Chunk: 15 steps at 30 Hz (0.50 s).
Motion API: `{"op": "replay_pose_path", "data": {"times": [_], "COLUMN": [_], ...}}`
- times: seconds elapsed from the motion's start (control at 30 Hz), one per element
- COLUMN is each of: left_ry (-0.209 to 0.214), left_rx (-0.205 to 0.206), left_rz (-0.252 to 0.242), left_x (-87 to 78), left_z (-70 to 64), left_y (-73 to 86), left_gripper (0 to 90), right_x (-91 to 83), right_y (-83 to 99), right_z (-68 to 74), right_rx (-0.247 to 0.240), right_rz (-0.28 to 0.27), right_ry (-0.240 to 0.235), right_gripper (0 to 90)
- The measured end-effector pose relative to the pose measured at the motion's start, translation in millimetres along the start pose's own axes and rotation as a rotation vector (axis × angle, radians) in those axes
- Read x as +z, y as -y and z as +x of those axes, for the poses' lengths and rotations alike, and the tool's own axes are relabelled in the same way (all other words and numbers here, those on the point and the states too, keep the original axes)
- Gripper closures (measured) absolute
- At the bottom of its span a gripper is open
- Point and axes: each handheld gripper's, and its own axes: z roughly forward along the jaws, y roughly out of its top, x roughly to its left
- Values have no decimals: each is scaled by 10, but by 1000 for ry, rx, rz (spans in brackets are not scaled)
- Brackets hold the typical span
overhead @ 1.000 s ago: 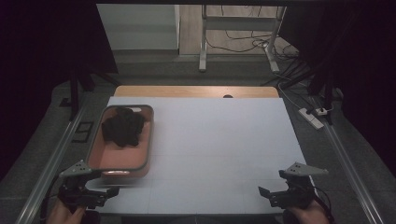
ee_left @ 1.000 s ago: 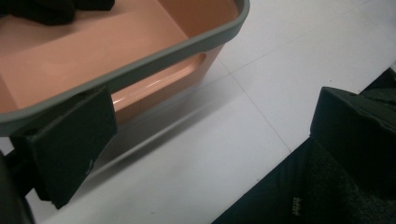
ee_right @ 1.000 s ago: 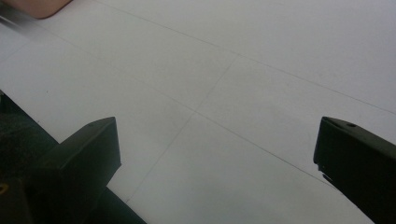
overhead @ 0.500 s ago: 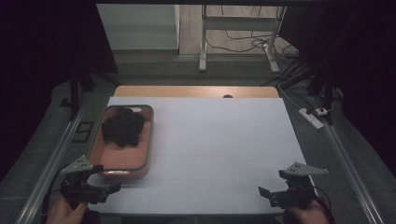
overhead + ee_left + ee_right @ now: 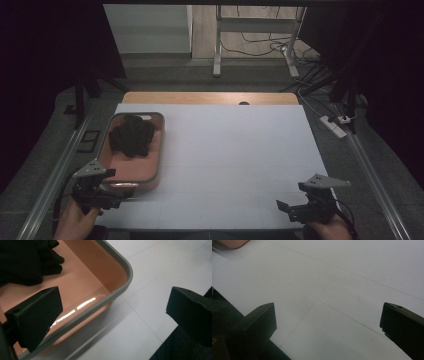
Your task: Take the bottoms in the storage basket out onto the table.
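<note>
Now left gripper nearer tray corner, fingers apart.

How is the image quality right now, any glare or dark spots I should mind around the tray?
High view: dim, surroundings near black, the white table evenly lit, the black cloth in the tray shows no detail. Left gripper view: bright glare streaks on the tray floor, near jaws soft. Right gripper view: flat, even light on the table, jaws blurred.

left gripper: shifted right and forward since a second ago | jaws wide apart, now straddling near corner of pink tray | one jaw over tray interior, other over table
</note>
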Motion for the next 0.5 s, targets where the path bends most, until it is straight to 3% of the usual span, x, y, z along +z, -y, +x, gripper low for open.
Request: {"op": "replay_pose_path", "data": {"times": [0.2,0.5], "left_ry": [-22,-15], "left_rx": [5,-22], "left_rz": [-14,-5], "left_x": [38,138], "left_z": [44,137], "left_y": [-99,-257], "left_gripper": [1,2], "right_x": [4,10], "right_y": [-2,-3], "right_z": [3,5], "right_rx": [-1,-3], "right_rz": [2,8], "right_ry": [1,0], "right_gripper": [9,9]}}
